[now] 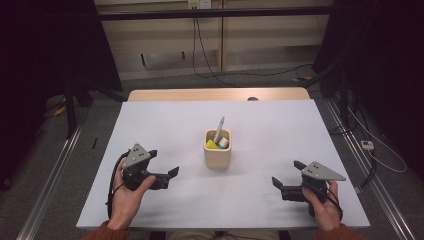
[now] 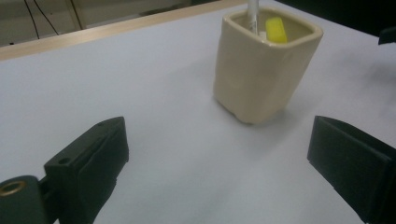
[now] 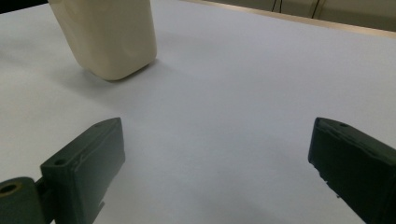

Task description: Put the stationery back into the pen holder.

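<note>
Near the front edge of the white surface [image 1: 280, 125], the person's two hands rest low, each wrapped around a hand-held gripper. The left hand [image 1: 127, 192] comes in toward the front-left corner, and the left hand-held gripper [image 1: 164, 166] points right and slightly away from the person, its jaws spread wide with nothing between them. The right hand [image 1: 322, 200] sits toward the front-right corner, and the right hand-held gripper [image 1: 287, 174] points left across the surface, jaws likewise wide apart and holding nothing. Between the two stands a cream cup [image 1: 217, 149], upright near the middle of the surface, a little nearer the left hand-held gripper but well apart from both. Inside it stand a white pen [image 1: 219, 129], leaning toward the far edge, and a yellow piece [image 1: 212, 145].
</note>
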